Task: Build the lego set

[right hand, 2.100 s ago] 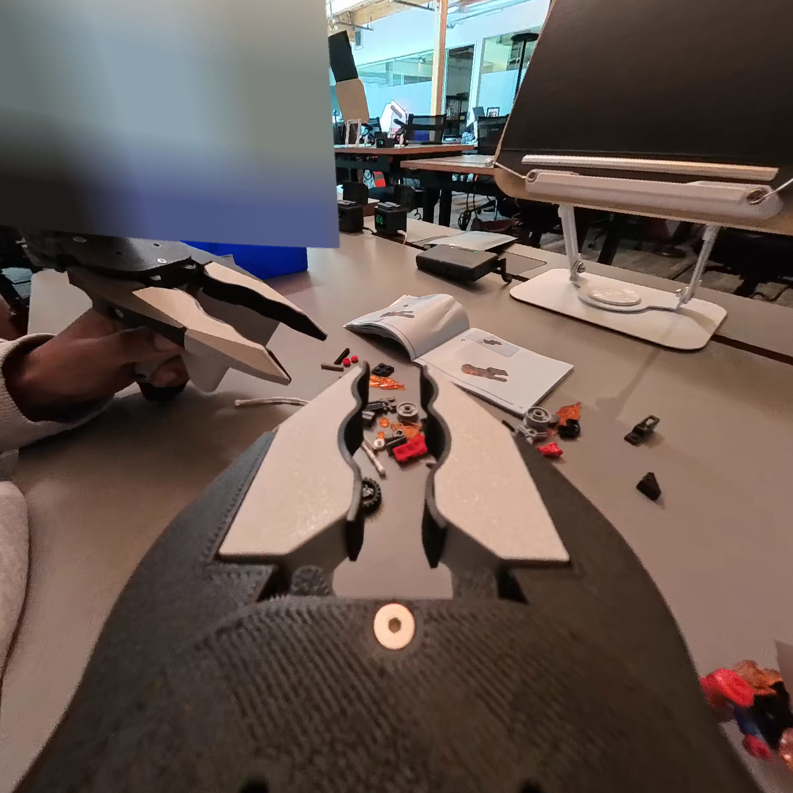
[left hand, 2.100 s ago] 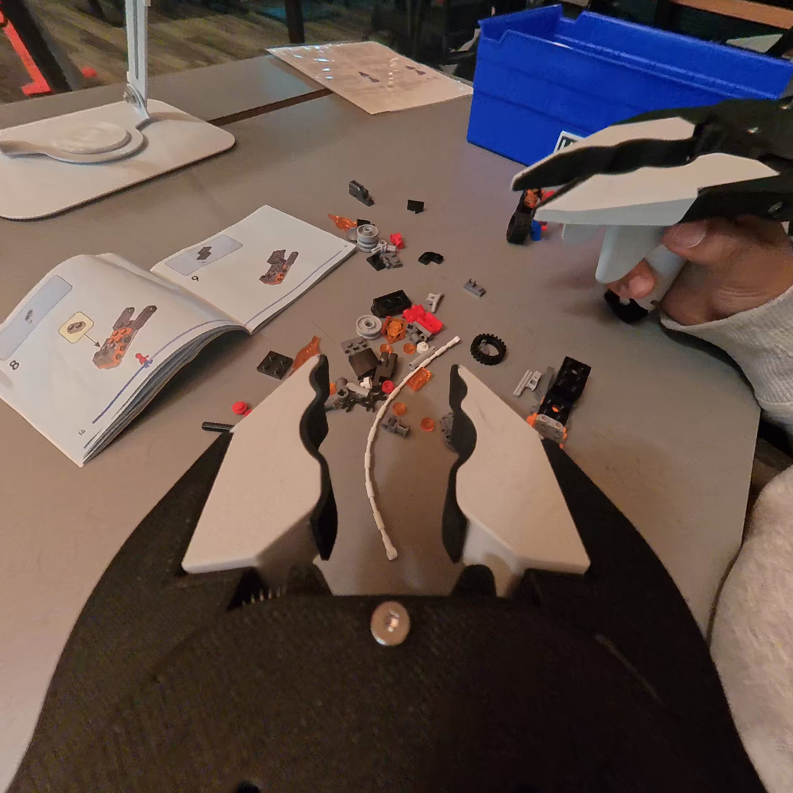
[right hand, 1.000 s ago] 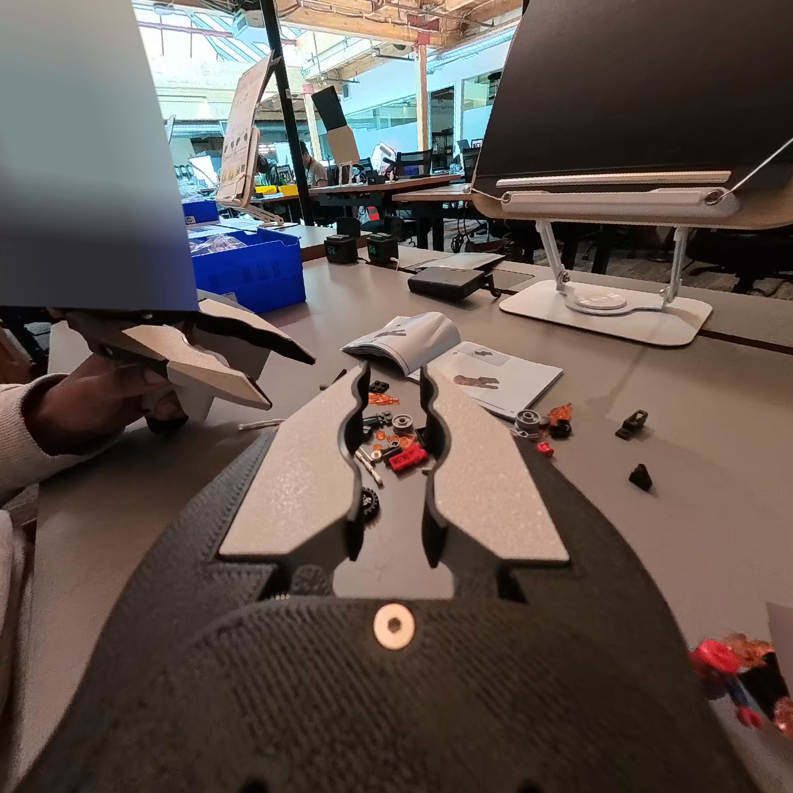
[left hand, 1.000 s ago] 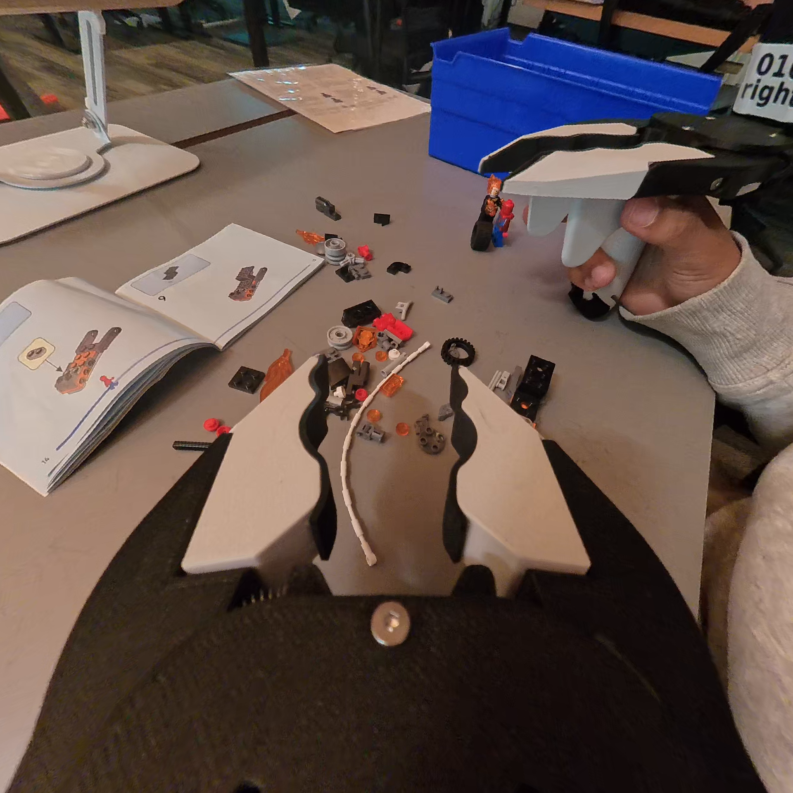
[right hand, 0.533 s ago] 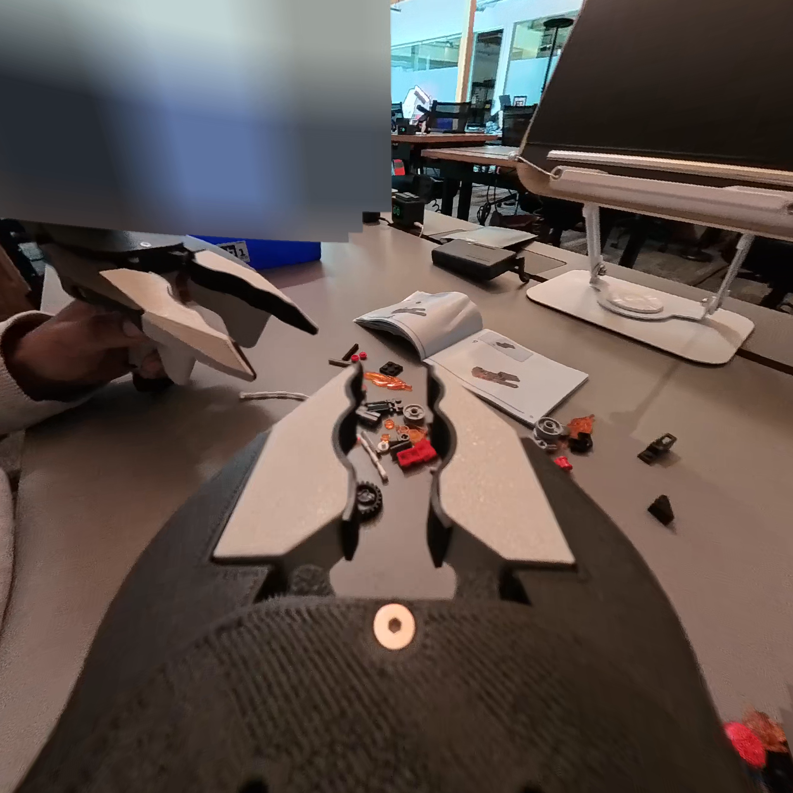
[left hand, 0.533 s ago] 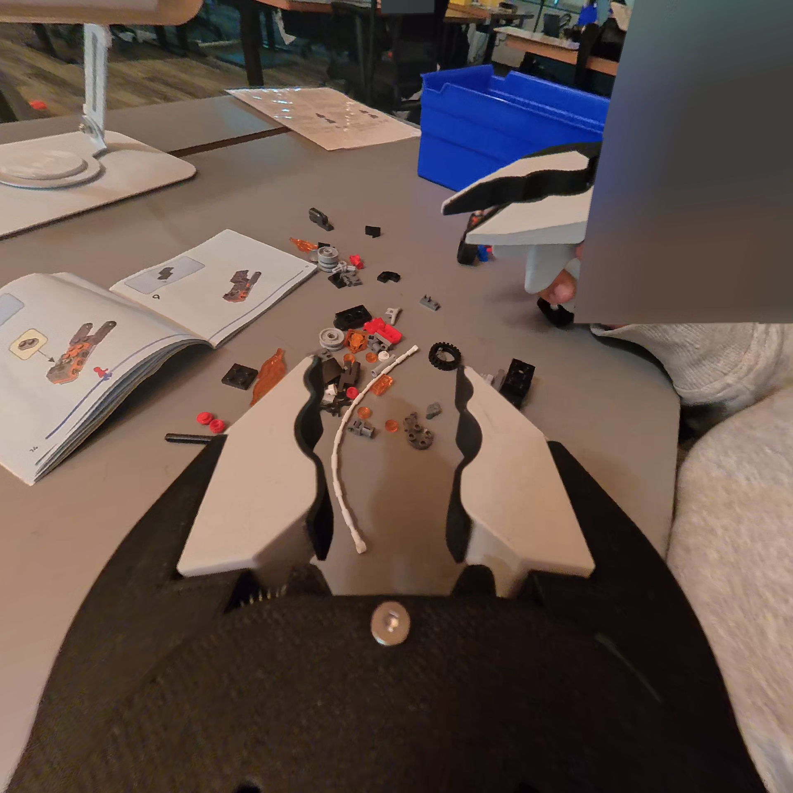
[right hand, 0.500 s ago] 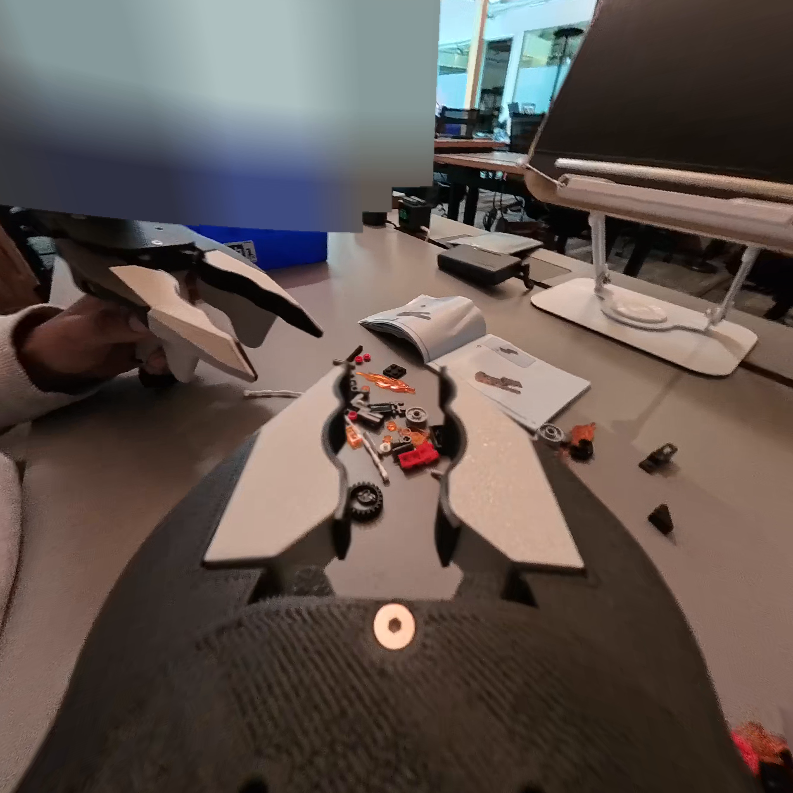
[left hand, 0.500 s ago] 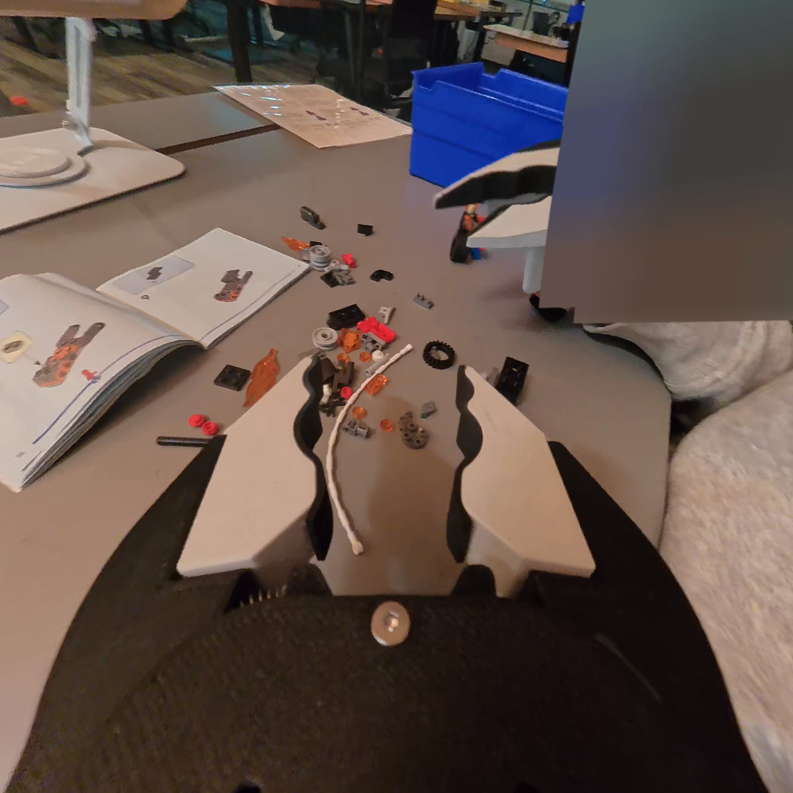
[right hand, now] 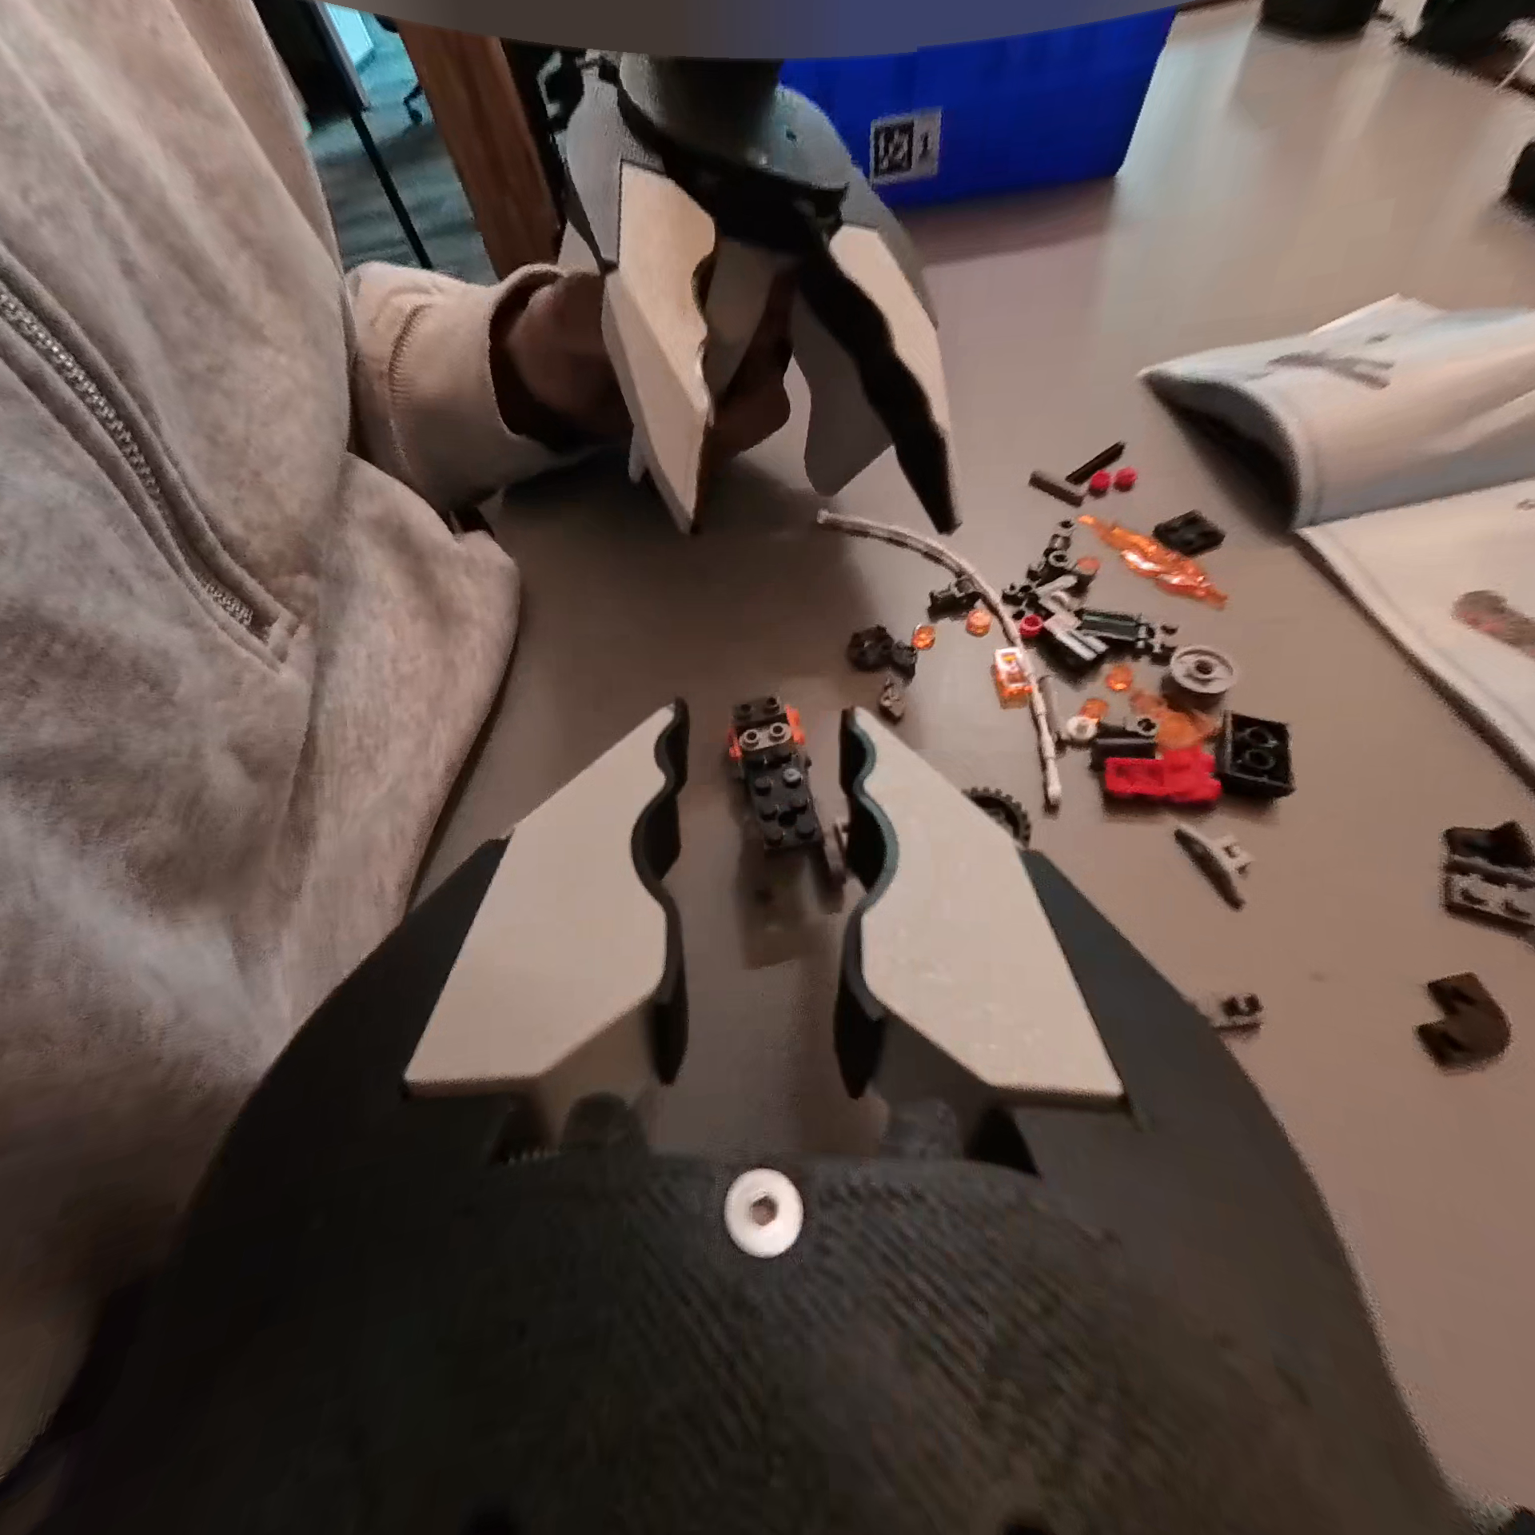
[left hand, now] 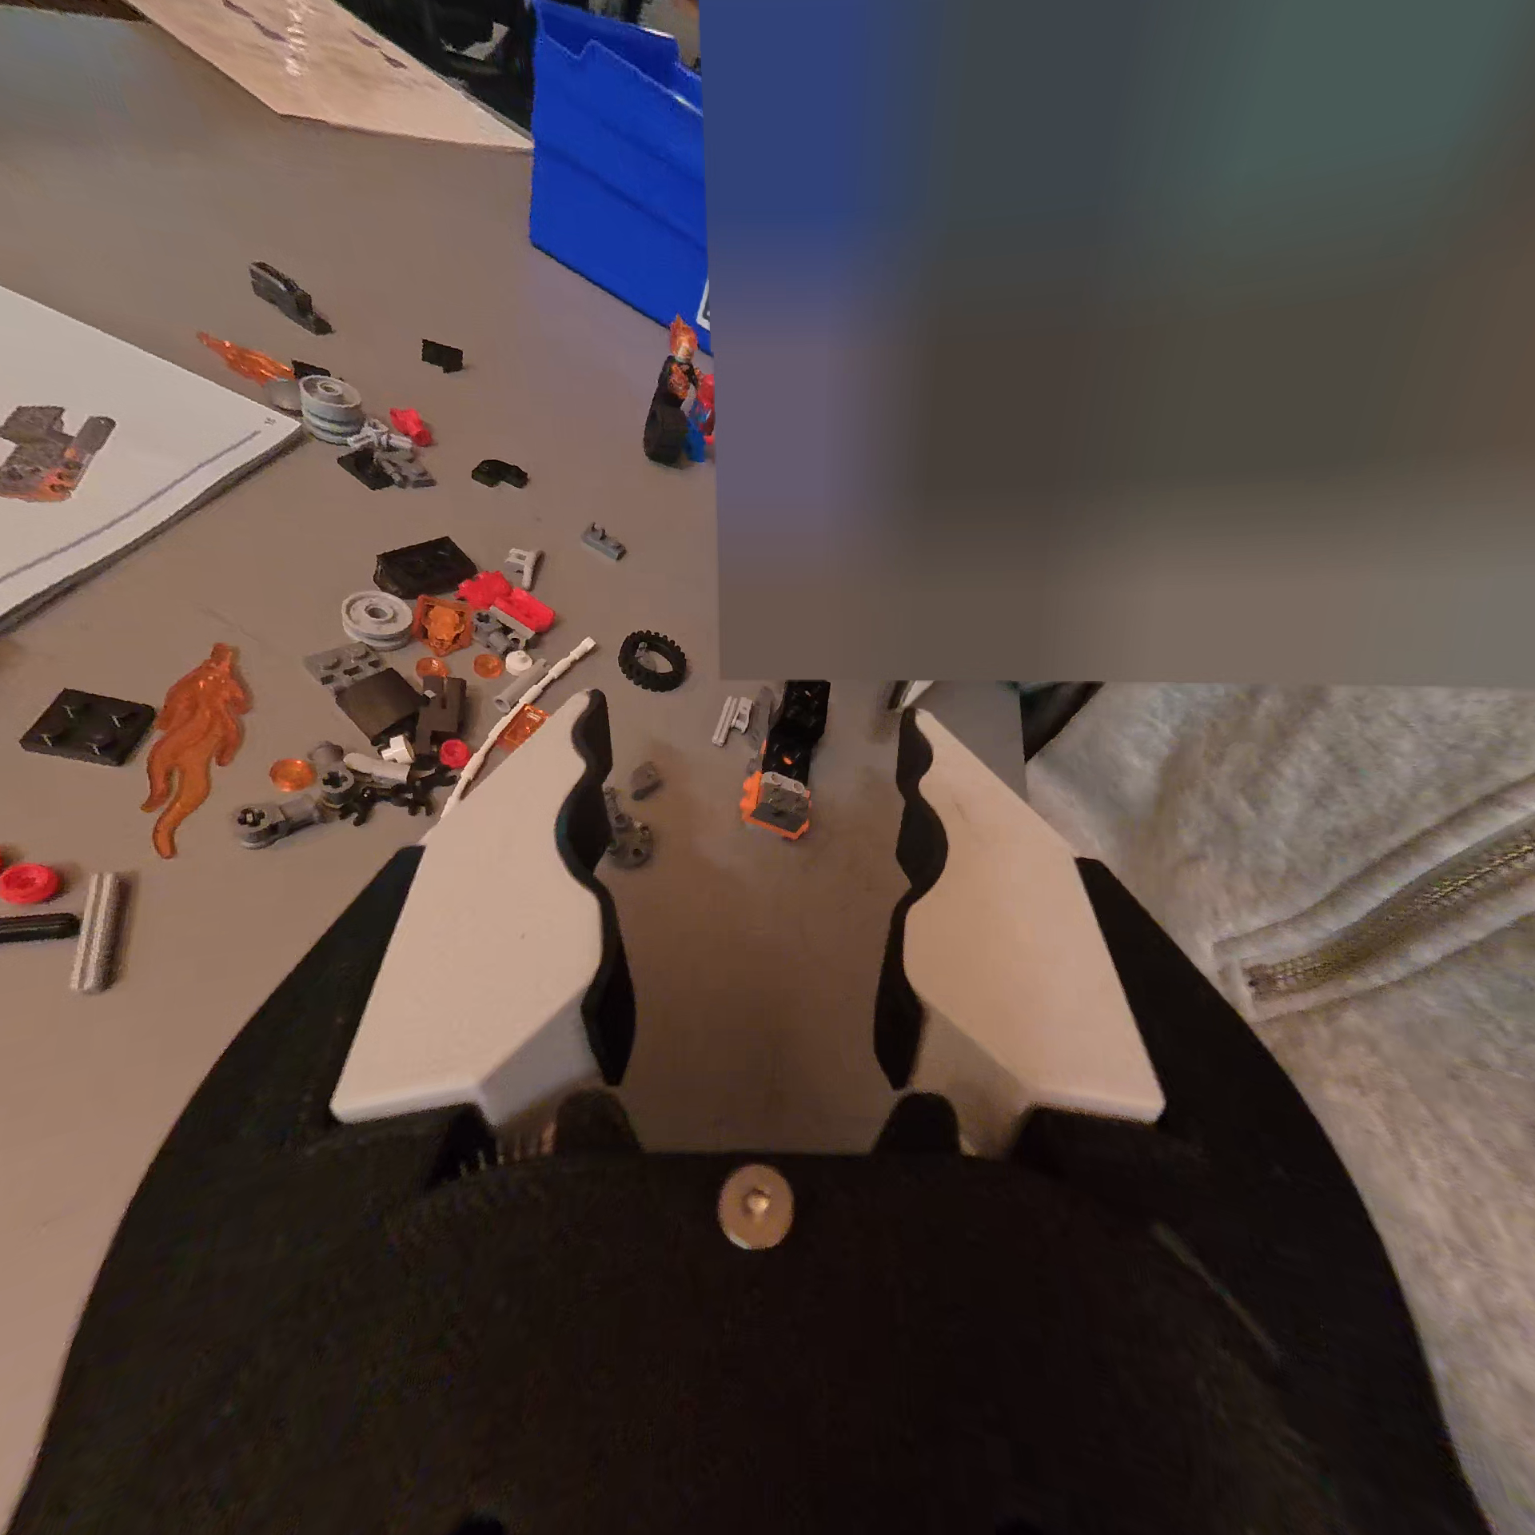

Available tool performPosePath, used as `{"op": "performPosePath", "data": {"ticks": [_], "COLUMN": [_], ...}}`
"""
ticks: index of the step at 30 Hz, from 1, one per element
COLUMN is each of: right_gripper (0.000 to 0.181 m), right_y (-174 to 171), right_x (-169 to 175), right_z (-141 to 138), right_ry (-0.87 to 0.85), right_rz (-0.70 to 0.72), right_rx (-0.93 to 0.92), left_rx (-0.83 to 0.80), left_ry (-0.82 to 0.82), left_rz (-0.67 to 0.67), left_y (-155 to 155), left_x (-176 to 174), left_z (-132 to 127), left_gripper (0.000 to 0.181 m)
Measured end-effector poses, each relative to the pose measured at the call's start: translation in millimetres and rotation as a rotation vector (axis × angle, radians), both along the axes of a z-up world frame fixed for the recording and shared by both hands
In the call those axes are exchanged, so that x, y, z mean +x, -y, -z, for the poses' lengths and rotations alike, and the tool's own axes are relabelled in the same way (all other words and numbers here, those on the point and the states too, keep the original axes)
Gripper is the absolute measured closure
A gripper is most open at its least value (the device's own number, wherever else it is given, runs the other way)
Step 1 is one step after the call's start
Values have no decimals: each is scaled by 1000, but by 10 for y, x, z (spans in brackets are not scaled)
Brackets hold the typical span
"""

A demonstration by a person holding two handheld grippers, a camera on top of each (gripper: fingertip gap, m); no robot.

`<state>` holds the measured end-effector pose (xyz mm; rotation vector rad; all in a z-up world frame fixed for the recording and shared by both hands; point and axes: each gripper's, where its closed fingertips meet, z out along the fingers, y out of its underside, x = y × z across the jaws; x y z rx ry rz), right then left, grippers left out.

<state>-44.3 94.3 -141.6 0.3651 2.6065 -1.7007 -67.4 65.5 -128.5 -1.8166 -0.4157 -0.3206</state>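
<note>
A small black and orange lego assembly point(left hand: 783, 764) lies on the grey table point(left hand: 731, 955), near the person's side. In the right wrist view the assembly point(right hand: 772, 777) sits between the fingers of my right gripper point(right hand: 762, 718), which is open and not touching it. My left gripper point(left hand: 747, 714) is open and empty, with the assembly just ahead of its fingertips. In the right wrist view the left gripper point(right hand: 814, 519) hovers beyond the assembly, pointing down. Loose pieces point(left hand: 440, 631) are scattered to the left: a white hose point(right hand: 997, 615), a black tyre point(left hand: 652, 658) and an orange flame point(left hand: 195, 731).
An open instruction booklet point(left hand: 100, 465) lies at the left. A blue bin point(left hand: 615, 166) stands at the back, with two minifigures point(left hand: 679, 399) in front of it. The person's grey zip sweater point(right hand: 166, 581) is close beside both grippers. Spacing between my two grippers at the tips: around 5 cm. The orange flame point(left hand: 195, 731) sits 10 cm or so from the ends of my left fingers. Look for it in the right wrist view point(right hand: 1150, 551) too.
Both grippers have swung down and toward the person's side of the table. The black and orange assembly now lies between the right gripper's fingers, and the right jaws are slightly wider apart.
</note>
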Motion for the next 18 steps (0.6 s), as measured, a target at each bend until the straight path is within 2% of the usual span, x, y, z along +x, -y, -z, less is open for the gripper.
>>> {"op": "performPosePath", "data": {"ticks": [4,10,17,18], "right_gripper": [147,165,170,175], "right_y": [18,-1,-44,-63], "right_x": [-9,0,89,101], "right_z": [72,234,217,207], "right_ry": [37,-18,-39,-39], "right_rz": [-4,-3,-27,-28], "right_rx": [39,154,149,143], "left_rx": [-2,-2,7,9], "left_ry": [40,37,22,20], "left_rz": [12,1,-14,-16], "left_y": [-6,0,15,17], "left_x": [-8,-21,-22,-23], "left_z": [20,19,0,-2], "left_gripper": [113,114,114,114]}}
